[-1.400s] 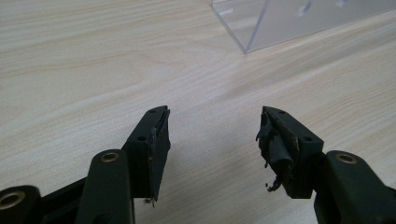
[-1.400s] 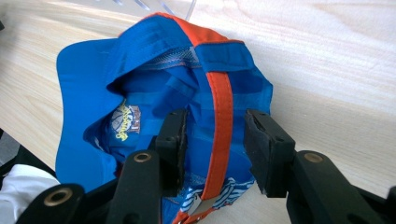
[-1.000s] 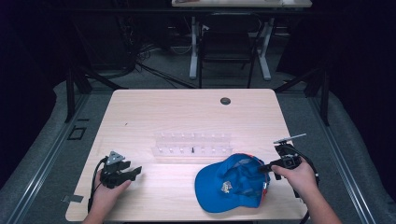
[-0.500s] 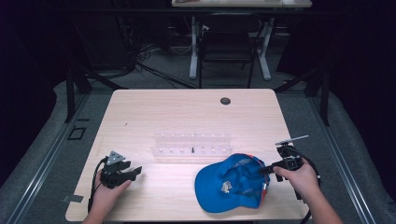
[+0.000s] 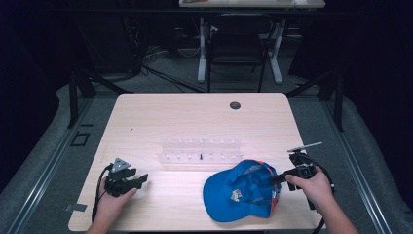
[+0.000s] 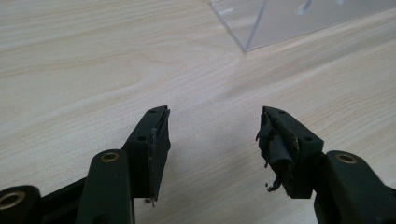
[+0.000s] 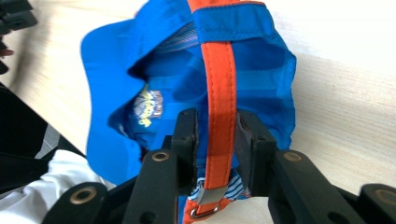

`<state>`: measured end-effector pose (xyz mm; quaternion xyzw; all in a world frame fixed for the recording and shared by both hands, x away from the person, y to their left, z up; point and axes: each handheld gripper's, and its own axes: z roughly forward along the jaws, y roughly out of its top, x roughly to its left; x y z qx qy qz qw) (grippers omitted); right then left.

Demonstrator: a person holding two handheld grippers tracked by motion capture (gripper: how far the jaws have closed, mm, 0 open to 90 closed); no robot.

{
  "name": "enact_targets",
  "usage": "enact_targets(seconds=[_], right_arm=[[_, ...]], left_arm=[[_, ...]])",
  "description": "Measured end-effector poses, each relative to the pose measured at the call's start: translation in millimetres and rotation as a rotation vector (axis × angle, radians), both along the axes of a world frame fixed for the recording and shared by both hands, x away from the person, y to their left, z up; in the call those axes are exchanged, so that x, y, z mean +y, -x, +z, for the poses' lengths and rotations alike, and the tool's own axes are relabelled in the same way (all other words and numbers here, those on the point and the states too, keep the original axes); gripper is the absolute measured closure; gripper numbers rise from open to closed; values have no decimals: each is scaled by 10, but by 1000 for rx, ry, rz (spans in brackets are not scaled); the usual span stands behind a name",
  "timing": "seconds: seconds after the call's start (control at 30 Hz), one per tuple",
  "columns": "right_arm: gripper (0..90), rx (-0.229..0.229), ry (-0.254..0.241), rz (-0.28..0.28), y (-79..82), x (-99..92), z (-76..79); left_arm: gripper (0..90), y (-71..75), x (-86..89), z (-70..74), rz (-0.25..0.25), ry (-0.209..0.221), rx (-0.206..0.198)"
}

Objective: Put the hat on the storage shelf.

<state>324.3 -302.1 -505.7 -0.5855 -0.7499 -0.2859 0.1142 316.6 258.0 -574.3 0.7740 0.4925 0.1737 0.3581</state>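
Blue cap (image 5: 241,190), orange strap (image 7: 220,100) (metal buckle), crumpled.

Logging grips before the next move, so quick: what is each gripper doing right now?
Left gripper: open, nothing between its jaws.
Right gripper: jaws just closing on the cap's orange strap.

Your right gripper (image 7: 215,128) has just been closing its jaws around the orange strap (image 7: 219,88) at the back of the blue cap (image 5: 243,191), near right on the table, the strap standing between the pads.
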Motion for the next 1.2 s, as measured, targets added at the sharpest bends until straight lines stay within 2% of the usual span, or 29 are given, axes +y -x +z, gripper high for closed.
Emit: enact_targets(seconds=[0.13, 0.27, 0.3, 0.33, 0.37, 0.4, 0.47, 0.5, 0.53, 0.67, 0.73, 0.77, 0.83, 0.9, 0.93, 1.03, 1.07, 1.1, 1.13, 1.2], right_arm=[[763, -10, -9, -1, 1, 42, 73], [770, -2, 11, 11, 1, 79, 139], [770, 14, 22, 16, 1, 85, 166], [770, 7, 30, 10, 4, 96, 181], [770, 15, 15, -23, 16, 122, 198], [771, 18, 27, -4, 8, 112, 223], [772, 24, 28, -29, 13, 129, 274], [773, 31, 48, -11, 3, 114, 337], [773, 31, 48, -11, 3, 114, 337], [774, 33, 43, -47, 9, 136, 449], [774, 45, 48, -45, 7, 138, 510], [774, 55, 52, -22, -2, 135, 573], [774, 48, 54, -44, 4, 157, 598], [774, 64, 68, -21, -8, 162, 673], [774, 57, 62, -37, -2, 183, 697], [775, 63, 75, -15, -12, 211, 786], [774, 60, 72, -25, -7, 235, 805], [774, 69, 75, -3, -15, 240, 836], [775, 64, 69, -19, -8, 267, 855], [775, 64, 62, -9, -12, 292, 910]], left_arm=[[432, 0, 3, 2, 0, 0, -1], [432, 0, 6, 3, -1, 0, -3], [431, -1, 5, 2, -1, 0, -3], [432, -1, 5, 2, -1, 0, -3], [432, -1, 5, 2, -1, 0, -3], [431, 0, 6, 3, -1, 0, -3], [432, 0, 6, 3, -1, 1, -4], [432, -1, 8, 5, -2, -2, -5], [432, 0, 9, 5, -1, -2, -5], [432, 1, 10, 5, 0, -3, -5], [432, 1, 10, 5, -1, -4, -5], [431, 1, 9, 5, -1, -4, -5], [431, 0, 9, 5, 0, -3, -5], [432, -1, 11, 6, -2, -1, -2], [432, -1, 11, 6, -1, 0, -2], [432, 1, 12, 6, 2, 5, -2], [432, 2, 13, 7, 3, 4, -1], [432, 3, 17, 12, 1, 2, 5], [432, 3, 19, 13, 1, 2, 6], [432, 3, 16, 6, 6, 6, -4]])
